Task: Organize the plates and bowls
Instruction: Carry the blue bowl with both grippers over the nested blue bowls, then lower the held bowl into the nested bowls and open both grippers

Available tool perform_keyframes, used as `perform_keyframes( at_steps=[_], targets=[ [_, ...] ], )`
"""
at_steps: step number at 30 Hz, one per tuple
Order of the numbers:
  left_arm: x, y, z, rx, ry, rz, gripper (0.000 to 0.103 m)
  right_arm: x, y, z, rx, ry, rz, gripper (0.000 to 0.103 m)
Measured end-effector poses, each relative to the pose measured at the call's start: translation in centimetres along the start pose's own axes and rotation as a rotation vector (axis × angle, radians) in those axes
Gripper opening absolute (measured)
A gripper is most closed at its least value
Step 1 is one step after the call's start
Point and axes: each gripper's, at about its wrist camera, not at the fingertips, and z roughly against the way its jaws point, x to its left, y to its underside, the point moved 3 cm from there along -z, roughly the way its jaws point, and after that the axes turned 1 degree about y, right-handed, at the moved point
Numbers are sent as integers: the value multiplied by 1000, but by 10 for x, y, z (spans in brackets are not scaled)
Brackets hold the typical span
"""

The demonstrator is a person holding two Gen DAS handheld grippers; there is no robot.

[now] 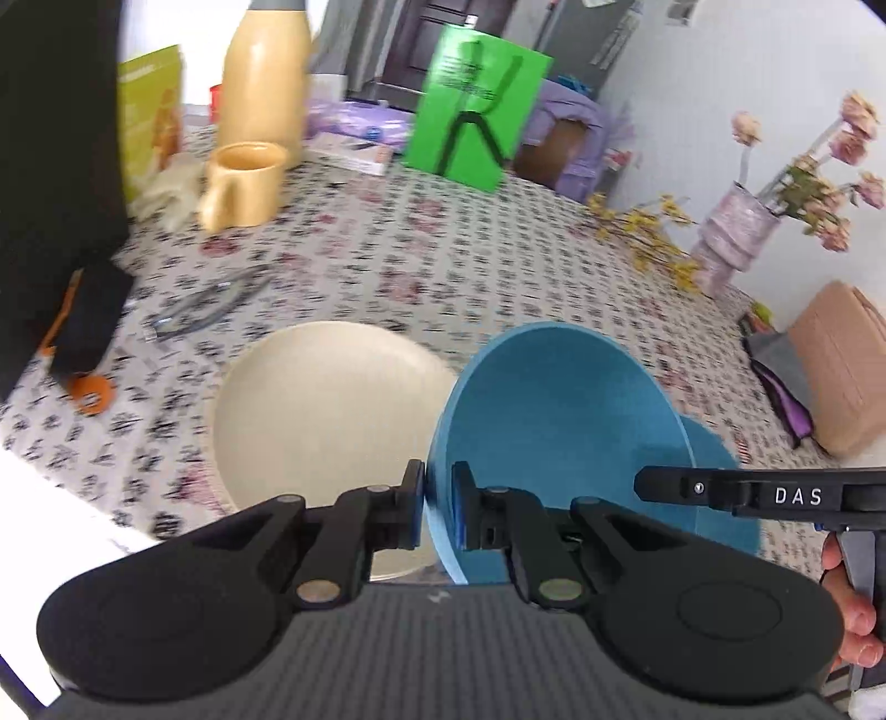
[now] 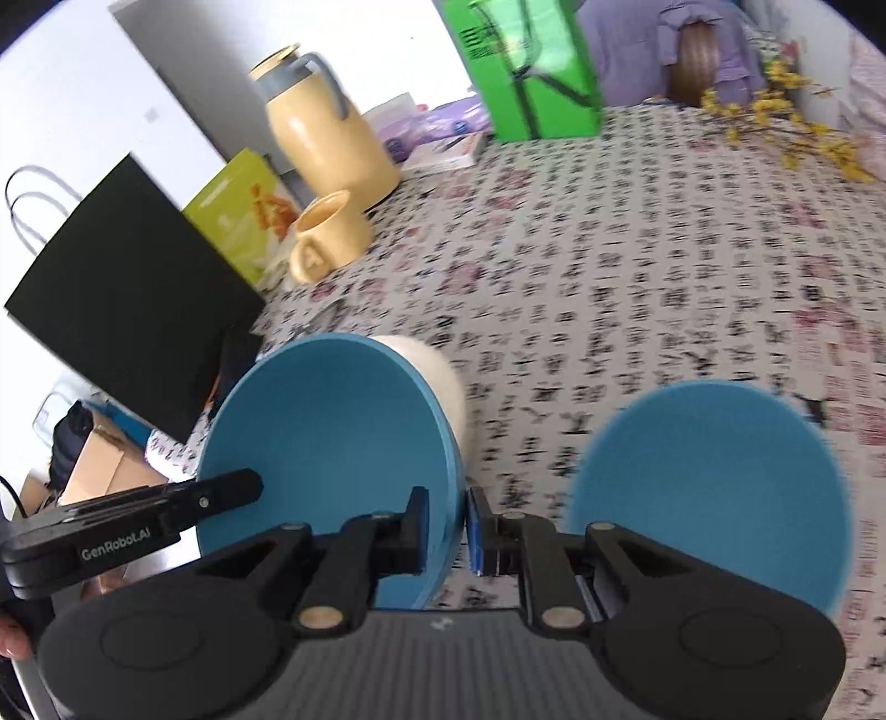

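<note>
A blue bowl [image 1: 559,421] is pinched by its rim above the bench [image 1: 387,249] in both the left hand-held gripper [image 1: 437,512] and right hand-held gripper [image 2: 464,534]; the patterned cloth is blurred

You are in a home, at a dining counter [image 2: 637,266] under a floral patterned cloth. A yellow thermos jug [image 2: 326,133] and matching mug [image 2: 332,232] stand at its far side, beside a black paper bag [image 2: 127,288] and a green box [image 1: 476,111]. A vase of pink flowers [image 1: 736,227] sits by the white wall, and a dark door [image 1: 426,39] shows beyond
</note>
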Motion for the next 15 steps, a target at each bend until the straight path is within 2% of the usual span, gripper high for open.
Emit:
perform_keyframes(
  at_steps=[8,11,15],
  targets=[
    [-68,-7,-9,-14,69,-88,10,-52,1,43,-63,37,-61,15],
    [-88,-13,-12,-3,103,-91,12,-71,0,53,-83,49,-96,15],
    [-111,-21,-10,-28,145,-115,13,-90,-1,65,-103,59,-120,15]
  ],
)
